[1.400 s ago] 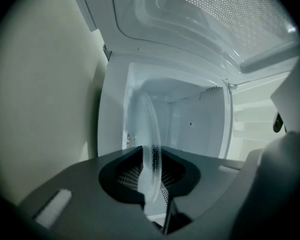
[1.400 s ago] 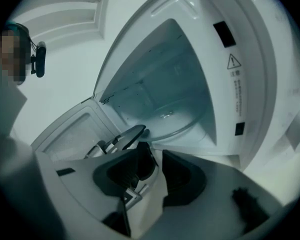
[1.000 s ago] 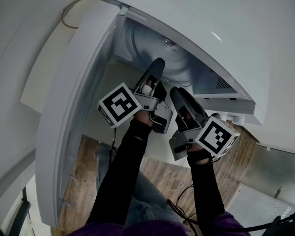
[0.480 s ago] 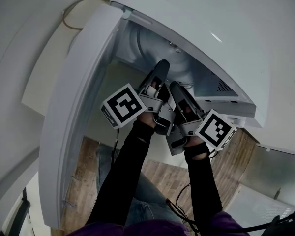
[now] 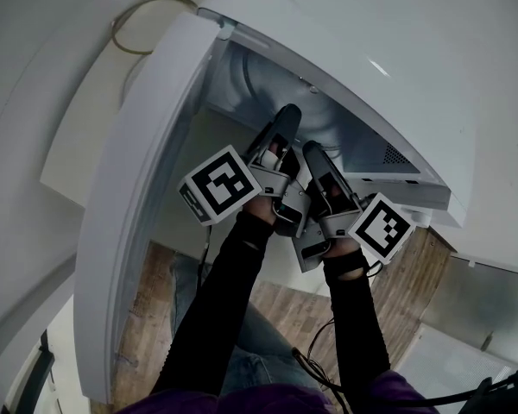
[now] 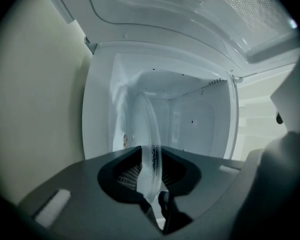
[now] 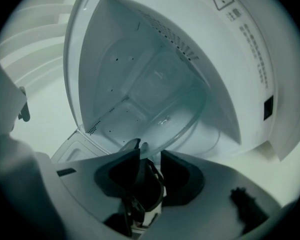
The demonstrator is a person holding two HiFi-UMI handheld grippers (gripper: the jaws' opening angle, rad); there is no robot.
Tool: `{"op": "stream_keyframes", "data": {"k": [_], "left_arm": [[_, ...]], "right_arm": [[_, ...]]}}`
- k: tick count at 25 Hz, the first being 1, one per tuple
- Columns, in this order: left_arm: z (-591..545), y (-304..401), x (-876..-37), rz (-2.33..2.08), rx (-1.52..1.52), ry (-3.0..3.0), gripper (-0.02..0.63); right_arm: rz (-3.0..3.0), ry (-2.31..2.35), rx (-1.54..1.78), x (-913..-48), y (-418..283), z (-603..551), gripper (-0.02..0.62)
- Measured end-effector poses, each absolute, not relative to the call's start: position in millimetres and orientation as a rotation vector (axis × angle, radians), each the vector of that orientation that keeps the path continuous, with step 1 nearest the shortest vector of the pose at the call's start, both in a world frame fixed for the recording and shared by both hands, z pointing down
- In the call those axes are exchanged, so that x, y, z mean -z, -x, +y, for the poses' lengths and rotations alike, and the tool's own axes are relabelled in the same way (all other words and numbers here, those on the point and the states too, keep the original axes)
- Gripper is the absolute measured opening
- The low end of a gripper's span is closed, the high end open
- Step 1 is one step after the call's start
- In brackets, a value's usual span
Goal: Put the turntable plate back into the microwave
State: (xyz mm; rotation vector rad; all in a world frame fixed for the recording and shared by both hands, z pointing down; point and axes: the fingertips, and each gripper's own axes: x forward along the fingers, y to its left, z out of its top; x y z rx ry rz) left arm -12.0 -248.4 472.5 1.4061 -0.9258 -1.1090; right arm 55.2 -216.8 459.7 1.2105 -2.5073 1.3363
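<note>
The glass turntable plate (image 6: 149, 129) sits partway inside the microwave (image 5: 388, 67) cavity, its rim clamped in the left tongs (image 6: 151, 160); the right tongs (image 7: 150, 156), just closing, straddle the rim unpinched; both sleeved arms (image 5: 216, 317) reach in side by side; the door (image 5: 129, 205) stands wide at left.

Left gripper (image 6: 151, 153) – jaws pressed on rim of turntable plate (image 6: 146, 124), rim kept between them, grip just eased open slightly. Plate held upright, seen edge-on – extended into white microwave (image 6: 202, 119) cavity.

The microwave cavity (image 6: 195, 124) lies open, far side — door (image 5: 129, 214) swung wide left; the turntable plate (image 6: 148, 131) blocks the mouth's middle.
</note>
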Motion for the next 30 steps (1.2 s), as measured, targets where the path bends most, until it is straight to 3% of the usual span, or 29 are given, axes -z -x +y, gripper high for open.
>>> {"op": "stream_keyframes", "data": {"k": [30], "left_arm": [[-247,8,-473,-0.967,0.95,-1.511,0.077]], "right_arm": [[-2.495,-1.293,-1.669,-465,-69,-222,0.08]]}}
